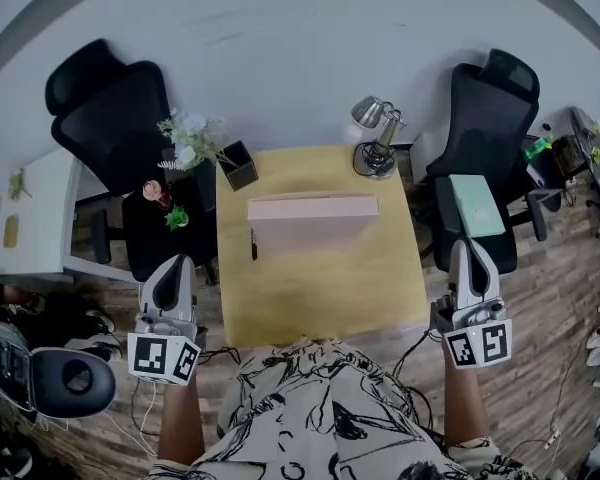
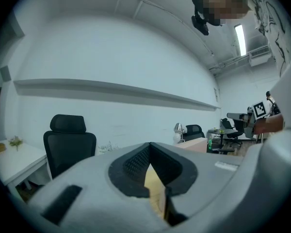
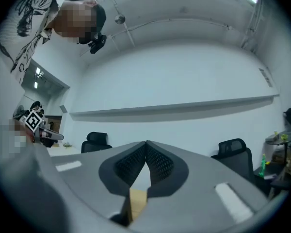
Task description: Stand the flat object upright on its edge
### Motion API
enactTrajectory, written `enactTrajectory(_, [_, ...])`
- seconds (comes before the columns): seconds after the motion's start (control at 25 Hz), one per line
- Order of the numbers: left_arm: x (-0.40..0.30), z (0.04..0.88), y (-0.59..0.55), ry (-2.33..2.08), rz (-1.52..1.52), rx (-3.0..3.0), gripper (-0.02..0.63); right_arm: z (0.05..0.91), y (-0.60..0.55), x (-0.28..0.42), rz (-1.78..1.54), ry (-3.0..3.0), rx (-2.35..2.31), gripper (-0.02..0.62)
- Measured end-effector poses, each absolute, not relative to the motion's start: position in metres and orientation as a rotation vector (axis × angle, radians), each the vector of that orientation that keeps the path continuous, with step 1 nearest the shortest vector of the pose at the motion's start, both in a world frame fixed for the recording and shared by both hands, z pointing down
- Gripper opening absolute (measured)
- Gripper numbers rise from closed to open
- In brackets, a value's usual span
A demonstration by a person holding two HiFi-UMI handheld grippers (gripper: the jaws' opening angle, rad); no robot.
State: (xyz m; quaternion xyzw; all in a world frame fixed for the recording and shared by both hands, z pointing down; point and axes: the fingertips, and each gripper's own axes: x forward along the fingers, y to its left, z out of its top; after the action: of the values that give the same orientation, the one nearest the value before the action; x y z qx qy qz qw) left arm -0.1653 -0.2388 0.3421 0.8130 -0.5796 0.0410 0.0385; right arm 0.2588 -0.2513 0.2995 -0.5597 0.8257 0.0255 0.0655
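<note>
A flat pink box (image 1: 312,218) stands on the back half of the wooden table (image 1: 320,298), apparently upright on its long edge with its broad face toward me. My left gripper (image 1: 172,265) hovers off the table's left front corner, shut and empty. My right gripper (image 1: 470,247) hovers off the right edge, also shut and empty. In the left gripper view the closed jaws (image 2: 149,148) point level at the far wall, and a corner of the pink box (image 2: 196,143) shows to the right. The right gripper view's closed jaws (image 3: 146,145) point slightly upward at the wall.
A black pen (image 1: 253,244) lies left of the box. A desk lamp (image 1: 376,136) and a black holder (image 1: 238,164) stand at the table's back corners. Black chairs (image 1: 115,118) (image 1: 492,118) flank the table; the right one carries a green book (image 1: 477,206). A white side table (image 1: 35,218) stands at left.
</note>
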Motion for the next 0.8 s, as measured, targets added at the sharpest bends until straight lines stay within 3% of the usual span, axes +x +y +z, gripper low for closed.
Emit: enactTrajectory(0.8, [-0.172,0.353,-0.236,-1.946,0.125,2.415,0.002,0.32,-0.251,0.239,0.114,2.545,-1.667,-0.006])
